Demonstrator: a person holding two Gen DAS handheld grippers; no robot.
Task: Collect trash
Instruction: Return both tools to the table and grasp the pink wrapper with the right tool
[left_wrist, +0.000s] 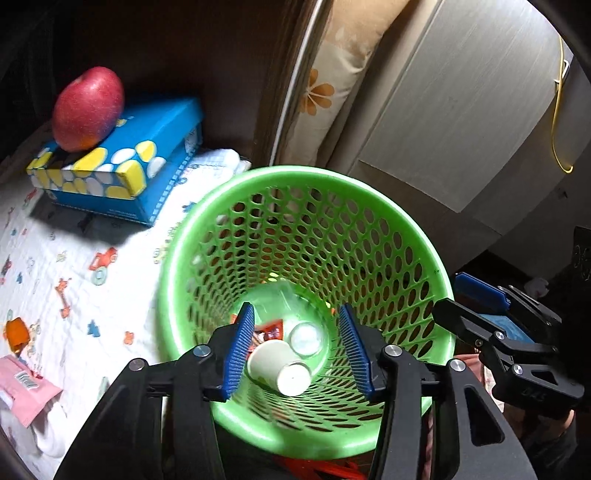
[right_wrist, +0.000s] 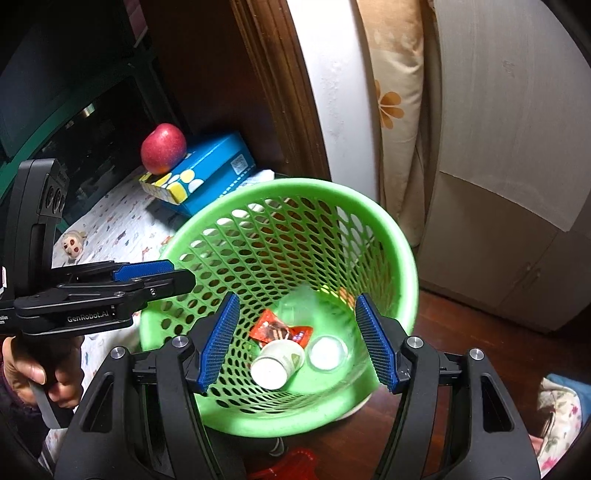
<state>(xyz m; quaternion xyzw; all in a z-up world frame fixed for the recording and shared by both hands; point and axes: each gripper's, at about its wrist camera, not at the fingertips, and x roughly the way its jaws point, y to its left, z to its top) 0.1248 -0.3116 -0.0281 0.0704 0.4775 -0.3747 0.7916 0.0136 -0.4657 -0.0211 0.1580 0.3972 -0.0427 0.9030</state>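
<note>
While both see basket (left_wrist: 295, 177), right alone — doll (right_wrist: 74, 242)

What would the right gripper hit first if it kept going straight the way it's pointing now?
Probably the trash at the bottom of the green mesh wastebasket: the right gripper is open and aimed into it, roughly at the white paper cup and the clear plastic cup. Depth is unclear.
</note>
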